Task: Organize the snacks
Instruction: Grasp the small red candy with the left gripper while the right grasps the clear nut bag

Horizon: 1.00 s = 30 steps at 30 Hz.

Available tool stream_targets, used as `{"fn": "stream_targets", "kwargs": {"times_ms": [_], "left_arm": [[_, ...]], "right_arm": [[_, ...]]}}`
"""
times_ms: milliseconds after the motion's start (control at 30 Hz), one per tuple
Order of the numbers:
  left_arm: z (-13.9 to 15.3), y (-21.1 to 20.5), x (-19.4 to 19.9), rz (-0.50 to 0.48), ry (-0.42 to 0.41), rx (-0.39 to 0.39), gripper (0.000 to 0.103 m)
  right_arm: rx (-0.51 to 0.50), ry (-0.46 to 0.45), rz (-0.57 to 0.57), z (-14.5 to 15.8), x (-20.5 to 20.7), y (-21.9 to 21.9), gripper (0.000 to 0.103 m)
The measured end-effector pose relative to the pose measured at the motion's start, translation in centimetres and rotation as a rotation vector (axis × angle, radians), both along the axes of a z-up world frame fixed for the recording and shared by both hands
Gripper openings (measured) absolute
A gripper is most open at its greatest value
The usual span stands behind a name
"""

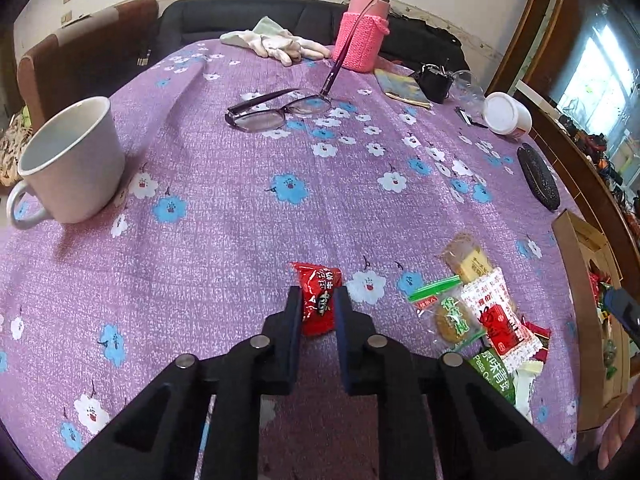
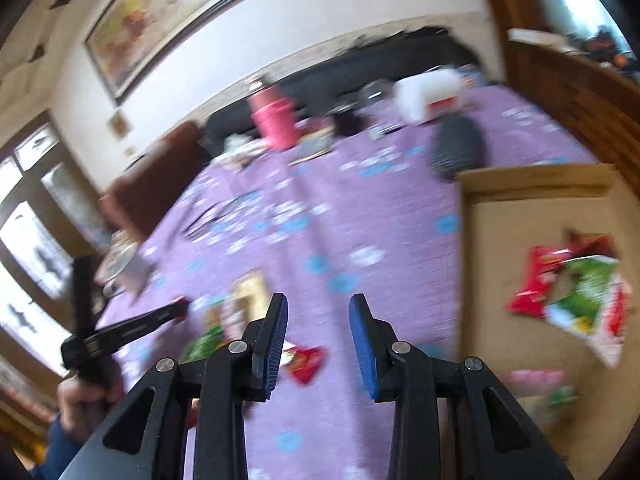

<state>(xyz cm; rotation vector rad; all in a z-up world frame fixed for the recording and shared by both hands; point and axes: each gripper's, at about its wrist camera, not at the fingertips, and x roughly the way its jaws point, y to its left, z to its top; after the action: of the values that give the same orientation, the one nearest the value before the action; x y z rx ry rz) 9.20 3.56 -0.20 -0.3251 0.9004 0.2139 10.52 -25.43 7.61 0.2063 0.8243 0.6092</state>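
My left gripper [image 1: 317,296] is shut on a red snack packet [image 1: 317,298] just above the purple flowered tablecloth [image 1: 224,208]. A pile of snack packets [image 1: 480,316] lies to its right: a brown biscuit, a green-labelled cookie, a red-and-white packet and a green pea packet. A cardboard box [image 1: 576,264] at the right edge holds several packets [image 2: 580,296]. My right gripper [image 2: 319,308] is open and empty above the cloth, left of the box [image 2: 500,260]. A red packet [image 2: 306,364] lies below its left finger. The right wrist view is blurred.
A white mug [image 1: 72,164] stands at the left. Glasses [image 1: 280,110], white gloves [image 1: 276,42] and a pink-sleeved flask [image 1: 362,26] are at the back. A white jar [image 1: 506,114], black case [image 1: 538,178] and black pouch [image 1: 434,80] sit at the right.
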Motion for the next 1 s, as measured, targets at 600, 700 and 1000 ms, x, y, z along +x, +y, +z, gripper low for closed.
{"fn": "stream_targets", "kwargs": {"times_ms": [600, 700, 1000], "left_arm": [[2.2, 3.6, -1.2, 0.024, -0.091, -0.153, 0.007], [2.2, 4.0, -1.4, 0.033, -0.094, -0.177, 0.007], [2.5, 4.0, -1.6, 0.026, -0.104, -0.194, 0.007]], "right_arm": [[-0.142, 0.112, 0.228, -0.5, -1.1, 14.4, 0.035], [-0.235, 0.128, 0.226, -1.6, 0.2, 16.7, 0.035], [-0.425, 0.141, 0.215, -5.0, 1.6, 20.0, 0.029]]}}
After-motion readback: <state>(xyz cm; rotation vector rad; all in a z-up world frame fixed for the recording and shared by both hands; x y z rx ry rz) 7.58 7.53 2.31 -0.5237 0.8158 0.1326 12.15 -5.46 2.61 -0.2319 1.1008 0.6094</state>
